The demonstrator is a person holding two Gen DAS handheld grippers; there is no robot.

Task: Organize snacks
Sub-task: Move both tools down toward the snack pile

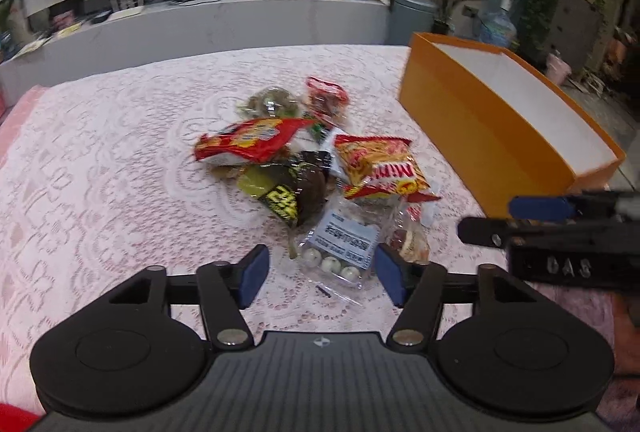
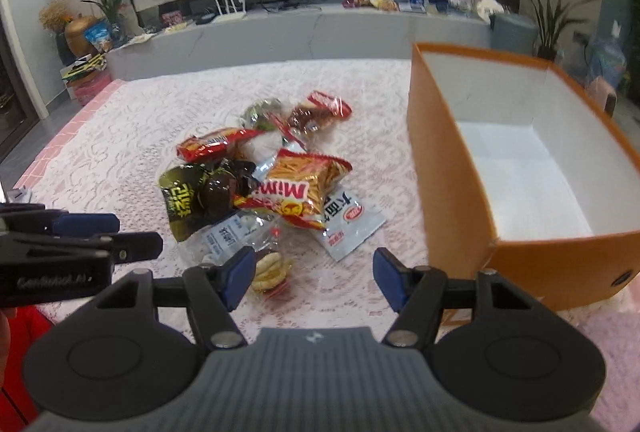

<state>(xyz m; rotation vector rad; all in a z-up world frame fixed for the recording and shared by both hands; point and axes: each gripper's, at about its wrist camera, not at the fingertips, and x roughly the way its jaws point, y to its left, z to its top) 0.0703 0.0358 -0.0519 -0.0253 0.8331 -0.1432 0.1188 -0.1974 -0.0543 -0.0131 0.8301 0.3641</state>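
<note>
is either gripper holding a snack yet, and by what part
Nothing is held. The left gripper and right gripper are both open above the tablecloth, short of the snack pile.

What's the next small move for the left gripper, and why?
Probably ease the left gripper forward and down onto the clear pack of white balls. Its jaws are open and empty, and that pack is the nearest snack, lying right between the fingertips at the pile's near edge. The orange box is open and empty, so nothing has been sorted yet.

Snack pile [image 2: 264, 188] mid-table [image 2: 120, 136]; box [image 2: 452, 168] right, apparently not touching.
</note>
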